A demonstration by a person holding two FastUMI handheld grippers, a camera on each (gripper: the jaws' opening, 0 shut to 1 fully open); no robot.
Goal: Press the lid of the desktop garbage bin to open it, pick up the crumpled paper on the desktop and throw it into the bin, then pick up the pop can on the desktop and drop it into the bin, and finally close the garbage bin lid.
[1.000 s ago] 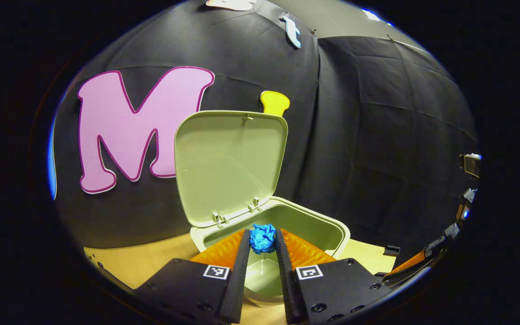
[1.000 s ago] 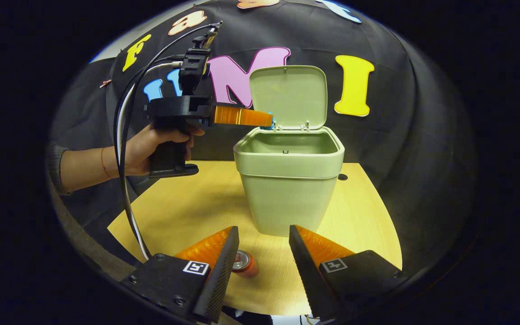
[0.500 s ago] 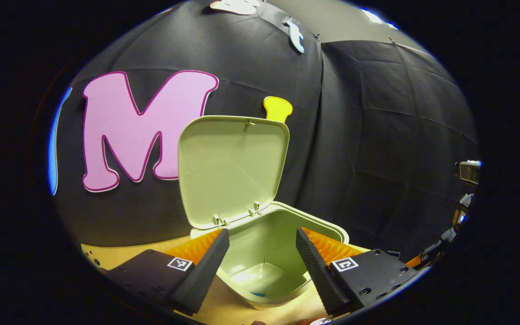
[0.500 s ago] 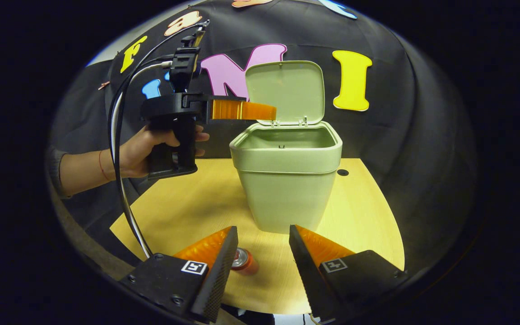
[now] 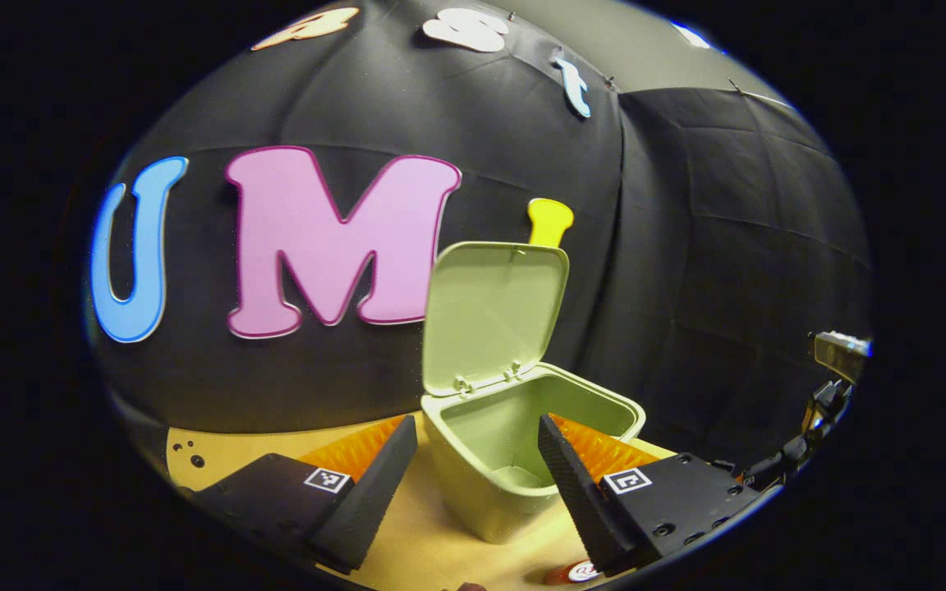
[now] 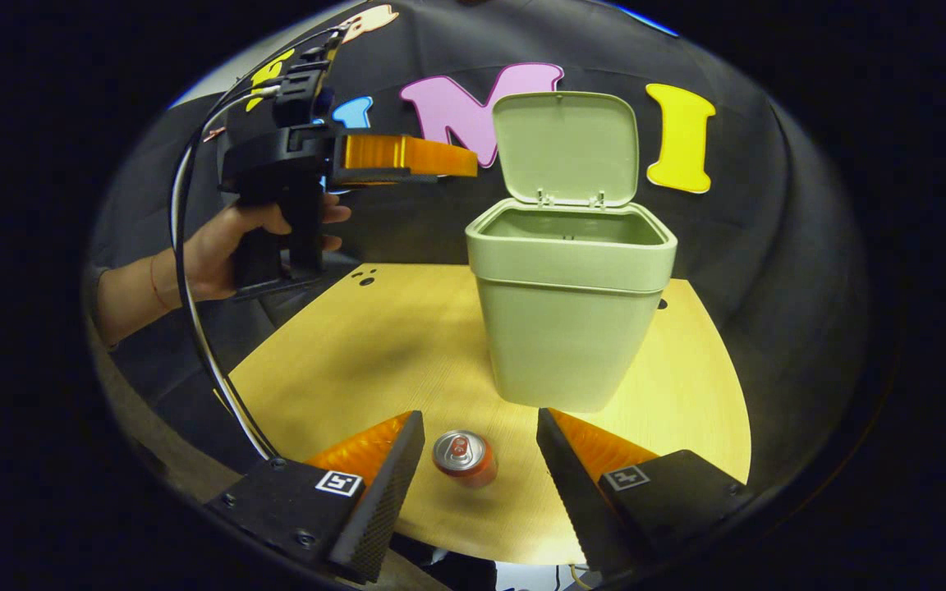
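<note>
The pale green bin (image 6: pixel 571 328) stands on the wooden table (image 6: pixel 358 345) with its lid (image 6: pixel 567 148) swung up and back. In the left gripper view the bin (image 5: pixel 514 460) sits just ahead of my open left gripper (image 5: pixel 477 435), which holds nothing; the lid (image 5: pixel 493 312) stands upright behind it. The crumpled paper is hidden inside the bin. An orange pop can (image 6: pixel 463 457) stands upright on the table just beyond my right gripper (image 6: pixel 479 427), whose fingers are spread open to either side of it. The left gripper (image 6: pixel 407 158) hovers left of the bin, held by a hand (image 6: pixel 227 246).
A black cable (image 6: pixel 194 312) hangs from the left gripper down past the table's left edge. Bare tabletop lies left of the bin. The can's top (image 5: pixel 578 572) peeks at the bottom edge of the left gripper view.
My left gripper opened and let the blue paper drop into the bin, then drew back to the left. The right gripper has shifted so the can lies closer between its fingers.
</note>
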